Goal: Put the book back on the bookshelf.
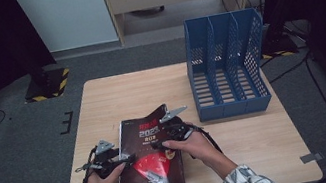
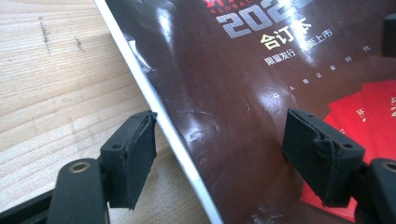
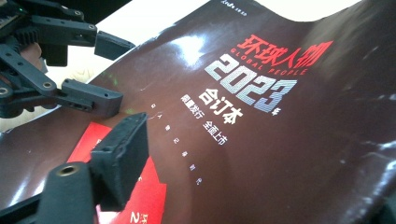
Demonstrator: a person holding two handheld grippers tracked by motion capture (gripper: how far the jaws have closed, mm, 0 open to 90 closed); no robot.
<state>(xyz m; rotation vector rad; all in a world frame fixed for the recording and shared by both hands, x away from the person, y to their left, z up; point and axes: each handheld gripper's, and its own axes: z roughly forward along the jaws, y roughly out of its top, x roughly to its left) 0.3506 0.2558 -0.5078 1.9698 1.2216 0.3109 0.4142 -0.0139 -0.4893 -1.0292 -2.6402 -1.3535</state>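
Magazine: 1, glossy, thin, floppy, likely slippery; lay near worktop front edge. Left gripper fingers apart, straddling spine edge. Right gripper fingers apart over lifted cover. Best gripped at spine.

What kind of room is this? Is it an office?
Probably an office or a lab set up for recording. A small wooden table stands on grey carpet, holding a blue file rack and a dark magazine. Pale cabinets and cables sit behind, with black stands at the sides.
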